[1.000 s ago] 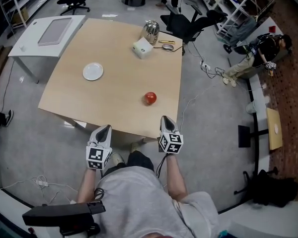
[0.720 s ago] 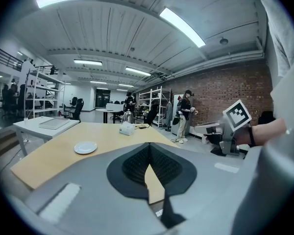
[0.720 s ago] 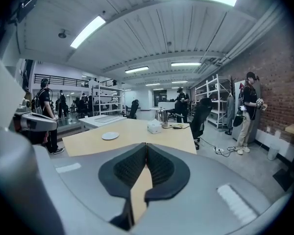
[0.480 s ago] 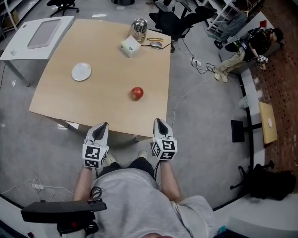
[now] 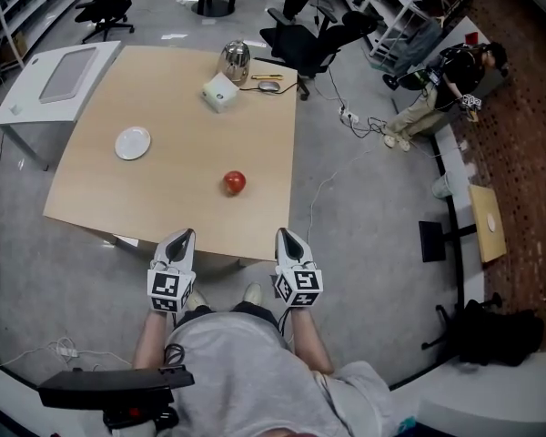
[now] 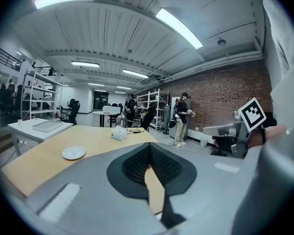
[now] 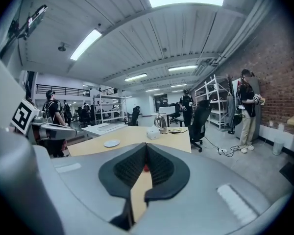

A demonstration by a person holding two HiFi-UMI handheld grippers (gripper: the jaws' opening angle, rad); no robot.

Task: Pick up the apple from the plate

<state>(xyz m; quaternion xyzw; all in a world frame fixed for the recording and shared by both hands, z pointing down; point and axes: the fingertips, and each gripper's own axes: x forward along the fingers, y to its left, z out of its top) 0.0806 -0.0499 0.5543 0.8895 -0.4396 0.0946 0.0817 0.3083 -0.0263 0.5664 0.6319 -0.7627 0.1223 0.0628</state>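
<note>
we are at the approach step: both tongs hang just short of the near table edge, and nothing is lifted yet. the left gripper has its jaws together and empty, and the right gripper is likewise pinched closed on nothing. the apple lies on the bare top of the table, ahead of the two grippers and nearer the right one (it is not on the plate, which sits empty well apart to the left).

the next move, as we judge it, calls for the right gripper to spread its jaws, reach forward over the edge and come down so the pads flank the apple's widest part before closing. it is round and may roll if nudged from one side.

farther back stand a white box and a shiny metal pot, both well clear of the path. a black office chair stands off the far corner. nothing lies between us and the apple.
</note>
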